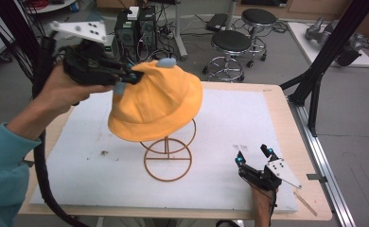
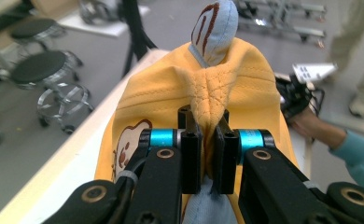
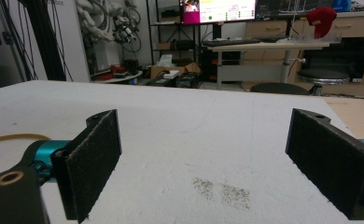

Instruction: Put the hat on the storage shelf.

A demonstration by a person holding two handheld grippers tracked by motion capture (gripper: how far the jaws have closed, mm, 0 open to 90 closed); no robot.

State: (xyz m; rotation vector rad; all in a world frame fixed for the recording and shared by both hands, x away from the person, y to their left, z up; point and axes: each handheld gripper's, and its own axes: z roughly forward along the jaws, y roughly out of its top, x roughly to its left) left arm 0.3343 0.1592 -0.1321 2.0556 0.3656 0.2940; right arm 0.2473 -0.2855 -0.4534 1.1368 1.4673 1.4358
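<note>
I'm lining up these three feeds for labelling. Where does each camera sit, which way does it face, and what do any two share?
High view: above the table's near side, looking forward and down at the orange fabric bucket hat on its wire stand; both forearms and hands show.
Left gripper view: rides the left gripper, facing the hat's pinched crown; its jaws show.
Right gripper view: rides the right gripper, low over the white foam mat; open jaws show.
Shared: the hat, in the high and left gripper views.

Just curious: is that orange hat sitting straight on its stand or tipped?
Tipped. The hat slants on the wire stand, its crown pinched by the left gripper.
</note>
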